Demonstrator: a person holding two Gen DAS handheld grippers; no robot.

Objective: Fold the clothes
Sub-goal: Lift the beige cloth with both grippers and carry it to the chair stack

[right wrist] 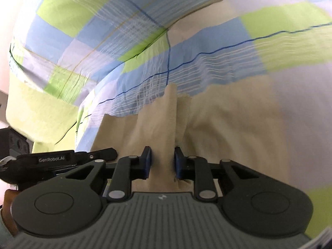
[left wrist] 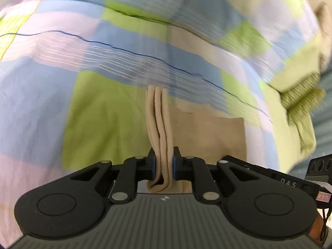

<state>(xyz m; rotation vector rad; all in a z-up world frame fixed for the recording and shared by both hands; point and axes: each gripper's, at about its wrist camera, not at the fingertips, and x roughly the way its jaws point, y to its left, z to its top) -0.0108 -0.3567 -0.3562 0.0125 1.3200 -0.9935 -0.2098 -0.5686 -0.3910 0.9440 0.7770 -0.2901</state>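
A beige garment (left wrist: 207,132) lies on a checked bedsheet (left wrist: 103,112) of green, blue and lilac squares. My left gripper (left wrist: 163,162) is shut on a bunched edge of the beige garment, with several folded layers (left wrist: 159,116) standing up between the blue pads. In the right wrist view the same beige garment (right wrist: 224,124) spreads over the checked bedsheet (right wrist: 124,41), and my right gripper (right wrist: 162,161) is shut on a raised ridge of it (right wrist: 171,108). Both views are blurred toward the edges.
The other gripper's black body shows at the right edge of the left wrist view (left wrist: 319,166) and at the left edge of the right wrist view (right wrist: 54,159). A green sheet hem (left wrist: 300,95) hangs over the bed's edge at the right.
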